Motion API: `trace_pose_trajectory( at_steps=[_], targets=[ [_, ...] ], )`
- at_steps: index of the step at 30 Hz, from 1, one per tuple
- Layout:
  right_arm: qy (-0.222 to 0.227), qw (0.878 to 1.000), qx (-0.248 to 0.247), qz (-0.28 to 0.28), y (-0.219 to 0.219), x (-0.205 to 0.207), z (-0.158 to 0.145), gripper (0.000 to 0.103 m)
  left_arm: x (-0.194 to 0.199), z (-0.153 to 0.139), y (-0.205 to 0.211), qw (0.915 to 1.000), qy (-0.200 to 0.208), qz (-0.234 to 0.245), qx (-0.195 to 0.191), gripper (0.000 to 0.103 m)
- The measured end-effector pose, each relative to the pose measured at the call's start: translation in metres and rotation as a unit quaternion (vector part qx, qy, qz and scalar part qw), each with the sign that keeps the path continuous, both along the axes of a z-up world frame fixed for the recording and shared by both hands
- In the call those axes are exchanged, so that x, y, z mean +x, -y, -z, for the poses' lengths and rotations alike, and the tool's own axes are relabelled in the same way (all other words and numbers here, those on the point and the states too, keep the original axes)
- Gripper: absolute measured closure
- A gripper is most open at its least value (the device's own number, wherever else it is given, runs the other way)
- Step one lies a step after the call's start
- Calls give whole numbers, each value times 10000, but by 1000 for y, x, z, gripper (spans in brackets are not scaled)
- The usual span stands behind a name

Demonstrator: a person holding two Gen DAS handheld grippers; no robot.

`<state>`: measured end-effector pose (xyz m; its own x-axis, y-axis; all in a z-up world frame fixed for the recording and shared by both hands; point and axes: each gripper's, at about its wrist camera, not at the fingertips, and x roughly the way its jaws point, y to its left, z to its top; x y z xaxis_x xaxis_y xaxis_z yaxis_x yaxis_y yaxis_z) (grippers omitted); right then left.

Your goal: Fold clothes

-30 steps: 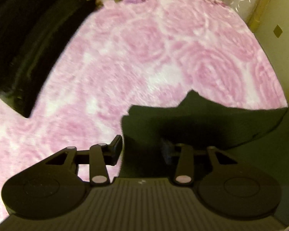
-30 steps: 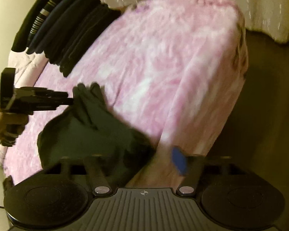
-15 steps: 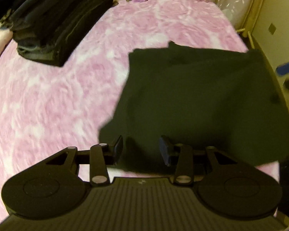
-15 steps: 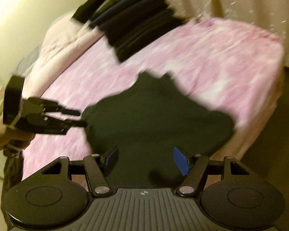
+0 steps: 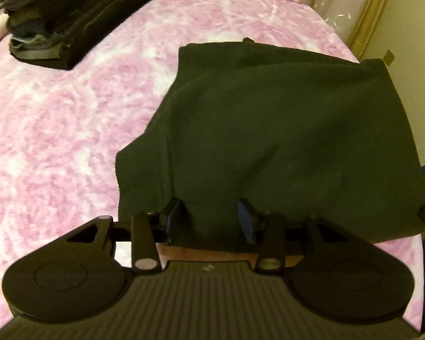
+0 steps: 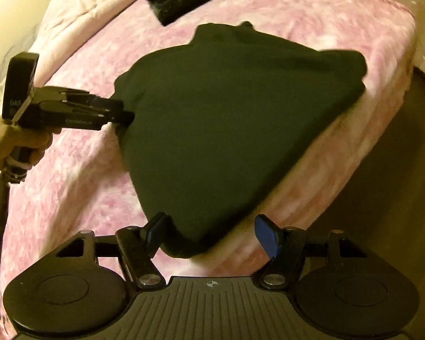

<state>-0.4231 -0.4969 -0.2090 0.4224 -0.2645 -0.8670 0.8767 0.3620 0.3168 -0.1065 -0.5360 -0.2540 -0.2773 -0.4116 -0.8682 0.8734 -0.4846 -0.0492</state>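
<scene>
Both grippers' jaws stand spread: the left gripper [image 5: 209,216] and right gripper [image 6: 211,233] each bracket a near edge of the dark garment [image 5: 283,141], pinching nothing. Beyond them it lies partly folded on the pink bed [image 5: 56,141], probably needing another fold. Farthest off, a stack of folded clothes [image 5: 65,14] suggests most are done.

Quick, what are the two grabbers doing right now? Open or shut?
Left gripper: open, its fingers on either side of the dark garment's near edge.
Right gripper: open, the garment's corner between its fingers, not pinched.
</scene>
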Motion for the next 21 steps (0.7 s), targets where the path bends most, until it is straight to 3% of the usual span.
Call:
trace_pose_trajectory(
  at_steps=[3, 7, 10, 16, 19, 21],
  targets=[
    [-143, 9996, -260, -24, -7, 7, -13, 36, 6, -7, -1, 9999, -41, 88, 66, 63],
    [-186, 9969, -709, -279, -12, 26, -29, 36, 18, -31, -11, 9995, 75, 200, -218, 67],
    [-90, 9947, -921, -442, -12, 41, -33, 36, 24, -41, -12, 9990, -121, 181, -388, 67],
    [-279, 9955, -747, -519, -6, 39, 11, 36, 23, -13, 16, 9991, -252, -173, -286, 63],
    [-560, 9906, -933, -830, -18, 44, 7, 36, 27, 4, 26, 9982, -300, -516, -8, 60],
    [-770, 9853, -1094, -1067, -26, 48, 0, 36, 26, 4, 25, 9984, -256, -507, -30, 60]
  ],
)
